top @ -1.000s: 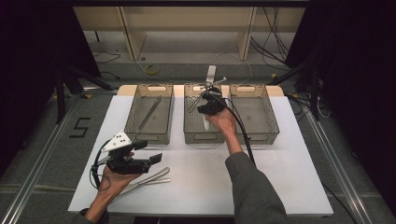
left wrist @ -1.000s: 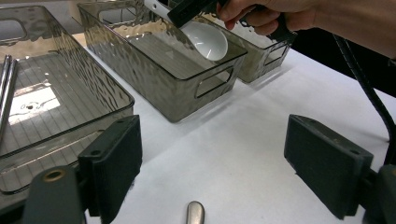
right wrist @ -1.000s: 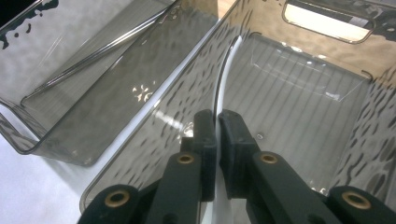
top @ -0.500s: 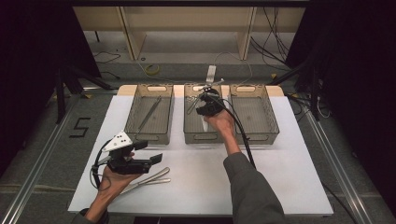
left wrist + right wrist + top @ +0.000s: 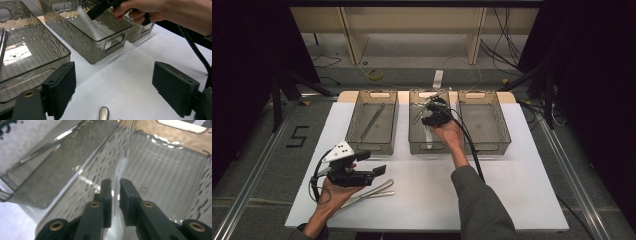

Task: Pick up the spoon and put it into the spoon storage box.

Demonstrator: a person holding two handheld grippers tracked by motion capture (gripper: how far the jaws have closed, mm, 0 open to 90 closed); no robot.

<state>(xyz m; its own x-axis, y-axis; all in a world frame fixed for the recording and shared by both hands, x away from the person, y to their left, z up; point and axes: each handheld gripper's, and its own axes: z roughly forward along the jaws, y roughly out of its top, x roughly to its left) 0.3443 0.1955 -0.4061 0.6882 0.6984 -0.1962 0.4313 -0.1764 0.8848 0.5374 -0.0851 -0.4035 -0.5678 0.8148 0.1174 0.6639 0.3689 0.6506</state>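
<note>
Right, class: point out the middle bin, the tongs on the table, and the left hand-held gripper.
Middle bin (image 5: 414, 145): high view, near-left corner of its rim.
Tongs (image 5: 377, 189): high view, middle of the metal arms.
Left hand-held gripper (image 5: 113, 93): left gripper view, midway between its open fingertips.

Three clear plastic bins stand in a row on the desk: the left bin (image 5: 373, 121), the middle bin (image 5: 428, 136) and the right bin (image 5: 482, 121). One slim metal tool (image 5: 372, 121) lies in the left bin, and one pair of metal tongs (image 5: 371, 192) lies on the desk; two grippers are in hand, the left gripper (image 5: 372, 162) and the right gripper (image 5: 429, 109)
</note>
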